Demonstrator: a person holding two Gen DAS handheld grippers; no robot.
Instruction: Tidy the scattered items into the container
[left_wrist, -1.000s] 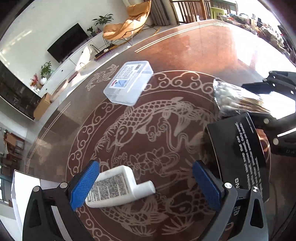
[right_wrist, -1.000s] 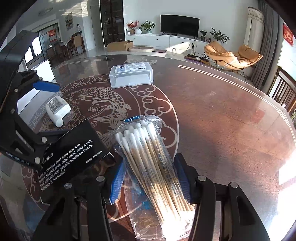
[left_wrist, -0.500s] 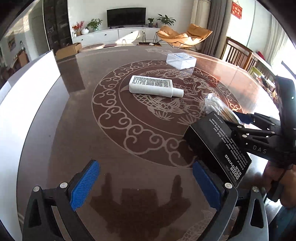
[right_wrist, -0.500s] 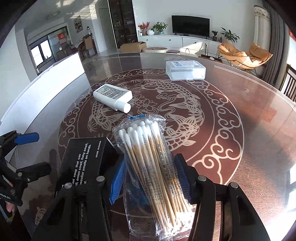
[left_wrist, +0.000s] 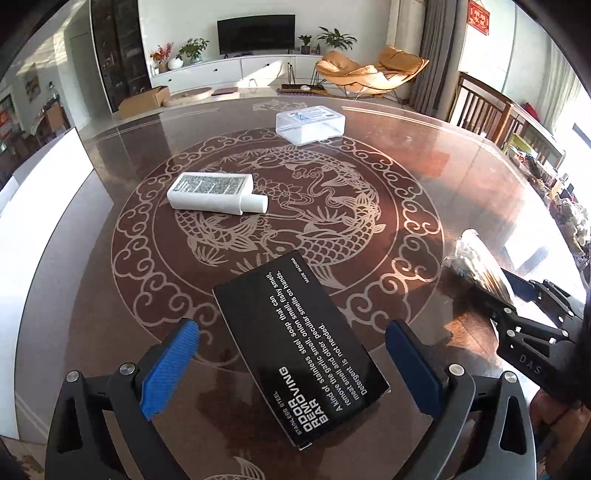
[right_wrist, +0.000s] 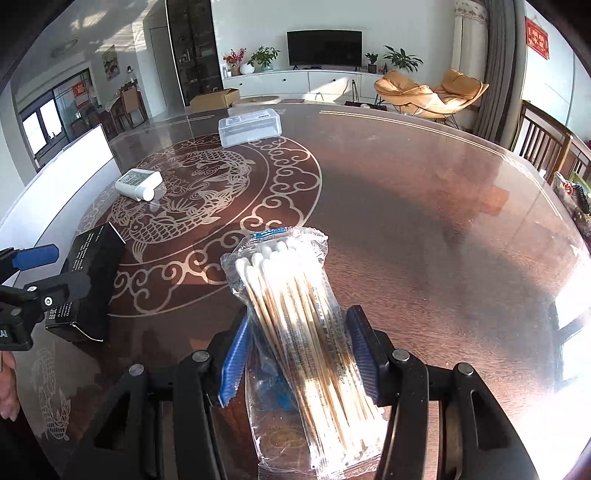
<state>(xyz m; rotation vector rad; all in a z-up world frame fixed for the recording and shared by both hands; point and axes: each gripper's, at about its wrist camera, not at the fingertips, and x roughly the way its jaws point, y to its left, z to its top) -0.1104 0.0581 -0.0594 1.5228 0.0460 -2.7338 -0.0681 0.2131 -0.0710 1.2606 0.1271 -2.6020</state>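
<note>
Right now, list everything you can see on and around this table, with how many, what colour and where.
odor remover bar box: one, black with white print, lying flat on the table between the left gripper's open jaws, not gripped
cotton swab pack: one, clear wrap, white tips, wooden sticks, held in the right gripper
lotion bottle: one, white, lying on its side on the dragon pattern
plastic box: one, clear with a blue label, far side of the table
table: one, dark brown, glossy, pale dragon inlay
container: one, white, at the table's left edge
lounge chairs: two, tan, background
television: one, black, on the far wall
left gripper: black, blue pads, open
right gripper: black, blue pads, closed on the swabs
</note>
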